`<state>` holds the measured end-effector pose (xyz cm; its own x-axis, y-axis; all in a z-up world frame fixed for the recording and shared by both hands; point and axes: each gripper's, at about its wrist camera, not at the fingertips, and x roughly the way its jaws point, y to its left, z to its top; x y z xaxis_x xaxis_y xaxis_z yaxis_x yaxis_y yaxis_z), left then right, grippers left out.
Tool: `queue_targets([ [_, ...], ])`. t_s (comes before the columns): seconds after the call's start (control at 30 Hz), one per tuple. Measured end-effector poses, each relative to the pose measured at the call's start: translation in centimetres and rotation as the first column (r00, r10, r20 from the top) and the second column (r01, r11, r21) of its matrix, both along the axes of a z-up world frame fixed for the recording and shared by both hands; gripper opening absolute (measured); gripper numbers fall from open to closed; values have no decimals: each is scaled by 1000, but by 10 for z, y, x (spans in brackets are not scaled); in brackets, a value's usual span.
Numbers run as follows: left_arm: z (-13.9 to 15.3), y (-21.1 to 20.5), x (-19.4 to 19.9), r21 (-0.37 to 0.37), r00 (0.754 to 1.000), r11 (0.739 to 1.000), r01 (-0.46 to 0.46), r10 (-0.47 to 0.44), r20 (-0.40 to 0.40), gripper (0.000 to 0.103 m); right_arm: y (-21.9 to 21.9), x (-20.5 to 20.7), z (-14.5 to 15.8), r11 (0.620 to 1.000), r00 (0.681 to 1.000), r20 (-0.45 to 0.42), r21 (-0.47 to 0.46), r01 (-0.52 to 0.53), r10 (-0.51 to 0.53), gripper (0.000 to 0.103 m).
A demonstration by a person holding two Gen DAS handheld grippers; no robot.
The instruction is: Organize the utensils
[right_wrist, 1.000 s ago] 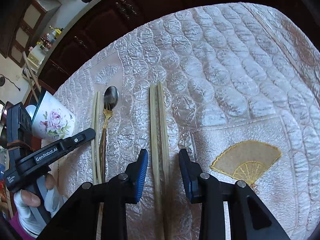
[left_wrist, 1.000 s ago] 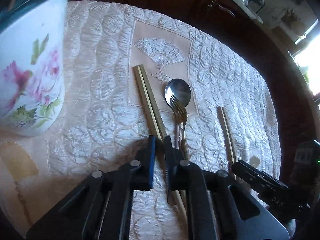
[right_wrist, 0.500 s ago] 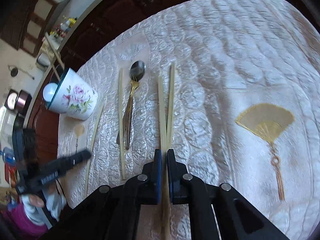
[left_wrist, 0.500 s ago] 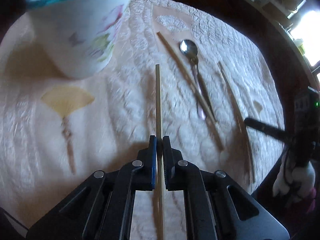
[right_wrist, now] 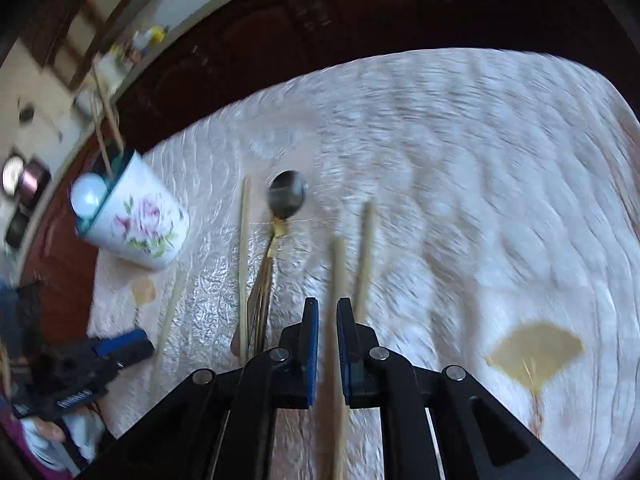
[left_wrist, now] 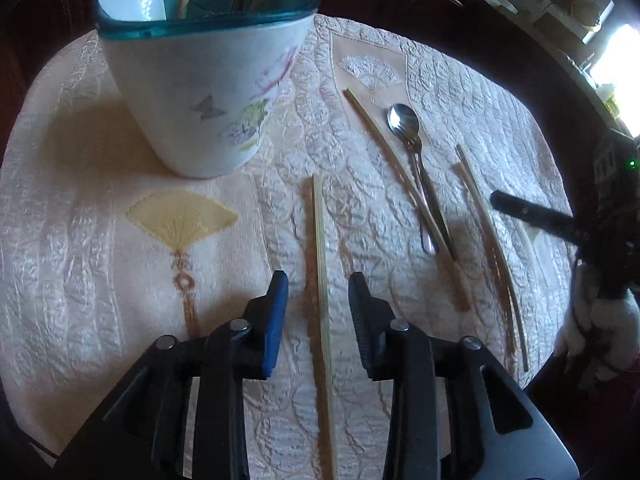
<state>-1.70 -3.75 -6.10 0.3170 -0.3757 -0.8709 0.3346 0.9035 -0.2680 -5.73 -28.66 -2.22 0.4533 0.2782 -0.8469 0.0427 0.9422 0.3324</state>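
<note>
My left gripper (left_wrist: 318,286) is open, with one bamboo chopstick (left_wrist: 320,280) lying on the cloth between its jaws. A floral holder cup (left_wrist: 208,92) with a teal rim stands ahead to the left, with several chopsticks and a white spoon in it. A lone chopstick (left_wrist: 400,184), a metal spoon (left_wrist: 404,124) with a fork and two more chopsticks (left_wrist: 488,232) lie to the right. My right gripper (right_wrist: 327,308) is shut on a chopstick (right_wrist: 339,276) and holds it above the cloth. Another chopstick (right_wrist: 365,256) lies beside it. The cup (right_wrist: 136,224) stands at the left.
The quilted cream tablecloth (left_wrist: 80,240) has embroidered yellow fans (left_wrist: 182,216). Dark wooden cabinets (right_wrist: 360,20) run behind the table. The right gripper (left_wrist: 560,224) shows at the right edge of the left wrist view. The left gripper (right_wrist: 116,348) shows at the lower left of the right wrist view.
My left gripper carried one chopstick toward the cup, laid it on the cloth and opened. My right gripper closed on a chopstick and lifted it.
</note>
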Motion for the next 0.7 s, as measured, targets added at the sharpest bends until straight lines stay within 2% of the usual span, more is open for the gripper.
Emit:
queue_targets([
  [0.13, 0, -4, 16, 23, 1000, 1000, -15, 14, 13, 37, 8, 20, -10, 996, 998, -31, -78, -48, 46, 8],
  [0.17, -2, -6, 20, 33, 1000, 999, -16, 16, 14, 39, 9, 25, -13, 994, 997, -44, -88, -59, 56, 8],
  [0.3, -8, -14, 35, 70, 1000, 997, -28, 27, 14, 39, 10, 40, -21, 992, 995, -81, -100, -72, 64, 10],
  [0.57, -16, -43, 56, 130, 999, 991, -26, 22, 36, 39, -12, 60, -25, 1000, 993, -116, 6, -27, 27, 10],
  [0.7, -20, -54, 61, 175, 999, 984, -12, 3, 50, 37, -20, 66, -24, 999, 992, -122, 19, -37, 40, 10],
])
